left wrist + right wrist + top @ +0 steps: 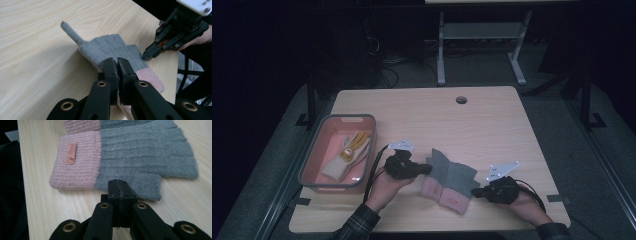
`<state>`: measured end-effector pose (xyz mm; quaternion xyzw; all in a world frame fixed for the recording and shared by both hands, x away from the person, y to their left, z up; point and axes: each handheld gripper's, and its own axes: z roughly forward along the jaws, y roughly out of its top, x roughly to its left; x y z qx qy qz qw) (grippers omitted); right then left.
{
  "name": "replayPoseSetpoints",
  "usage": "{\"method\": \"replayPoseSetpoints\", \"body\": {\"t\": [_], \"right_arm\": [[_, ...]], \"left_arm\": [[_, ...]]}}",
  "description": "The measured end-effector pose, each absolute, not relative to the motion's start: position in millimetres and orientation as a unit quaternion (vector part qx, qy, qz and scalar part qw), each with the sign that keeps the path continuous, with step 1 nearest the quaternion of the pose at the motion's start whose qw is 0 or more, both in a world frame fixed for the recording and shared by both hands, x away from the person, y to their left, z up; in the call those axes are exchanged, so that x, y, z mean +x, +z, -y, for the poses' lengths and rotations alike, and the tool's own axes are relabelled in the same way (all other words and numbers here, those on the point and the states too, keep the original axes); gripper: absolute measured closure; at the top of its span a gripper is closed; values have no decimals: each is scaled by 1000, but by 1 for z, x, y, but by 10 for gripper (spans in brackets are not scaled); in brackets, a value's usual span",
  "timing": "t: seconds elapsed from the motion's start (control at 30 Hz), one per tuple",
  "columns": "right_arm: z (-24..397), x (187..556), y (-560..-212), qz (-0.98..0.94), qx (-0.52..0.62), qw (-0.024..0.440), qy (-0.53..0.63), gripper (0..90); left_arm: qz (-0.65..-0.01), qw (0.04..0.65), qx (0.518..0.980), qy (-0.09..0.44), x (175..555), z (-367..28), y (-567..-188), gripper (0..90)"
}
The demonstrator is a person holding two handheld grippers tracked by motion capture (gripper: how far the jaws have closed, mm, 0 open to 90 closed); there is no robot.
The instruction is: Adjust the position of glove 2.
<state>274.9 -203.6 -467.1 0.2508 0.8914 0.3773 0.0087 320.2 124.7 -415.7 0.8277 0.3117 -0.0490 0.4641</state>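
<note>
I see the grey-and-pink gloves (448,181) at lower centre of the high view, between my grippers. My left gripper (117,65) is clamped on one glove's edge. My right gripper (121,187), jaws closed and empty, sits just beside a thumb. At left, the pink bin (312,158) holds a cream-and-yellow glove (346,155).

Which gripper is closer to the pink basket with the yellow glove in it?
Left. The left gripper is just to the right of the pink basket, clamped on the edge of the grey and pink gloves. The right gripper sits beyond those gloves, at their far side from the basket.
</note>
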Motion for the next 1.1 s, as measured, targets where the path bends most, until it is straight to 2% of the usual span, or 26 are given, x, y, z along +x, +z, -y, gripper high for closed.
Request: {"method": "replayPoseSetpoints", "body": {"t": [0.47,0.9,1.1], "right_arm": [[174,277,-469,-898,229,8,375,900],[144,279,-468,-902,217,11,374,900],[144,280,-469,-901,218,10,375,900]], "left_arm": [[-284,472,832,-67,313,-110,-410,867],[-275,447,847,-82,308,-89,-423,868],[-280,442,847,-91,305,-80,-430,867]]}}
